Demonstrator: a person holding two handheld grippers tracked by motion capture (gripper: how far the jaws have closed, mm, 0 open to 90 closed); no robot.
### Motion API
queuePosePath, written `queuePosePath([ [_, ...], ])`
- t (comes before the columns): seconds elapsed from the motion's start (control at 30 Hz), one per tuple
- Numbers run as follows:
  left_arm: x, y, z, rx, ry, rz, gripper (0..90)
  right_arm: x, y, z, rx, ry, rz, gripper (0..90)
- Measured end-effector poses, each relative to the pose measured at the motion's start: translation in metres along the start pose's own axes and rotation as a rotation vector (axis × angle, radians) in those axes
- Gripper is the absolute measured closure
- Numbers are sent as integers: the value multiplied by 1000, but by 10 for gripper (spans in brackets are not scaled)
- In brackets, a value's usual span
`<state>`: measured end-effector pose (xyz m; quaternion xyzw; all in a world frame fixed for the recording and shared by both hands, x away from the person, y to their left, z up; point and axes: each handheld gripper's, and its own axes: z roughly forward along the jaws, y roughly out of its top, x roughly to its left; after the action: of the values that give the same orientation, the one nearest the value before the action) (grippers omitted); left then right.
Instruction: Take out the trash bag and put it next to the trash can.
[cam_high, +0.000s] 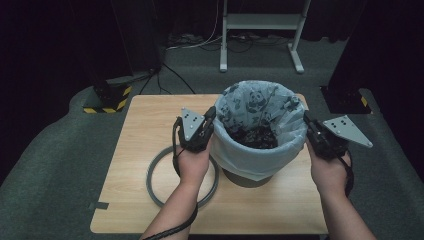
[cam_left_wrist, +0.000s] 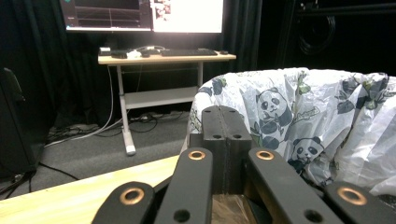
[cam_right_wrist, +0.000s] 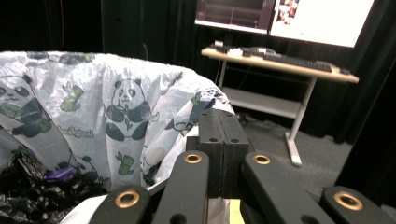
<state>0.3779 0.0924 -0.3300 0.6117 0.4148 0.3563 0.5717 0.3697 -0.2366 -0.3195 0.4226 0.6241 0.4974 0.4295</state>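
While both grippers, left (cam_high: 209, 116) and right (cam_high: 307, 121), sit clamped shut on the panda-print bag (cam_high: 260, 107) at opposite rim edges, the bag lines the bin (cam_high: 247, 177) mid-table; lifting it out and the grey ring (cam_high: 152, 172) remain undone.

Bin (cam_high: 260, 165) on table (cam_high: 140, 125); ring (cam_high: 155, 172) left of it.

Dim room, black curtains hanging all round.
Grey carpet (cam_high: 60, 150) is lying underfoot; a lit monitor (cam_left_wrist: 187, 14) is glowing above a white-legged desk (cam_left_wrist: 163, 58).
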Motion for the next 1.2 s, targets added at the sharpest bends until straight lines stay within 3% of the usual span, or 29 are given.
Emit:
queuePosePath([
  [0.23,1,5,-3,-53,-10,-19,900,1,5,-7,-77,6,-9,900],
  [0.43,0,18,-6,-105,-32,-36,900,2,18,-15,-156,-19,-13,900],
  [1.2,-4,75,-13,-194,-99,-37,900,1,64,-26,-269,-15,26,900],
])
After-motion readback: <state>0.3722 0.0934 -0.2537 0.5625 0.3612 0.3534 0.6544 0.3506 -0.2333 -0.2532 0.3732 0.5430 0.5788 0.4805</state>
